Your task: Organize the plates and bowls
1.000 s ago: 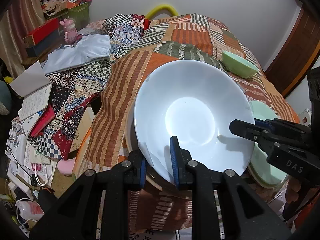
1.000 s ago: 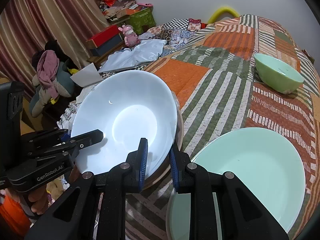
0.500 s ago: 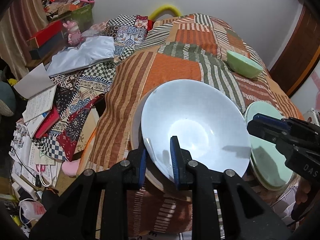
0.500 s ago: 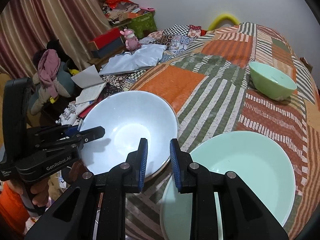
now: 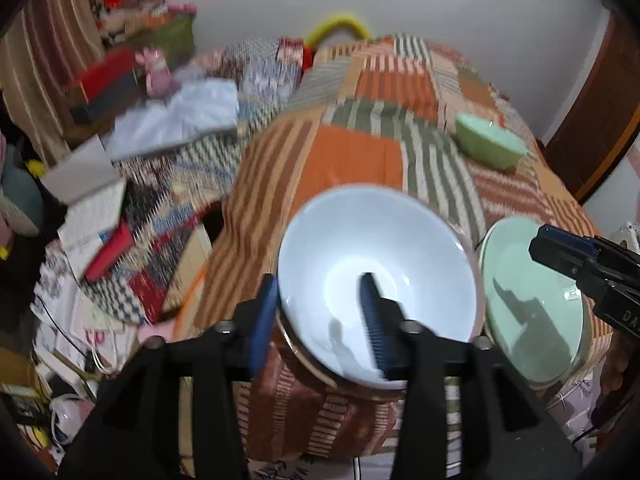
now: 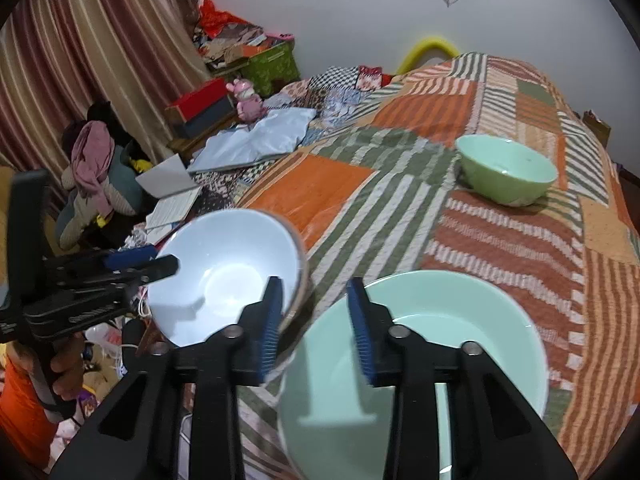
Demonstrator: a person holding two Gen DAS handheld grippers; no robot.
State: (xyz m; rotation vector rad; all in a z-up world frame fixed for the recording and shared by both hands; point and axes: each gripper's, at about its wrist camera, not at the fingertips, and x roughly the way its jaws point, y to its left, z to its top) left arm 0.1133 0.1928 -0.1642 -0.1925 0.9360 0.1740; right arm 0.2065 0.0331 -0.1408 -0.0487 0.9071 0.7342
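Bowls and plates sit at the near corner of a bed covered by a patchwork quilt [image 6: 400, 184] with orange, green and brown stripes. The white bowl [image 5: 376, 276] rests tilted on a beige plate [image 5: 298, 350], of which only a thin rim shows under it. The left gripper [image 5: 316, 316] has its fingers spread wide: one blue pad is outside the bowl's rim on the left, the other is over the inside of the bowl, and neither presses the wall. Whether a pad touches the rim I cannot tell, because this view is blurred.

Just beside the white bowl, to its right, lies the mint green plate [image 6: 460, 344]. The right gripper [image 6: 314, 320] is above the gap between these two dishes with its fingers apart and holding nothing. In the left wrist view its black body shows white letters "DA", cut by the picture's edge. In the right wrist view the left gripper [image 6: 160, 266] also carries a line of small writing, but it is too blurred to read.

Farther up the quilt, well apart from the others, stands a small green bowl [image 6: 506, 174], upright. Books and papers [image 5: 92, 216] lie on the left side of the bed.
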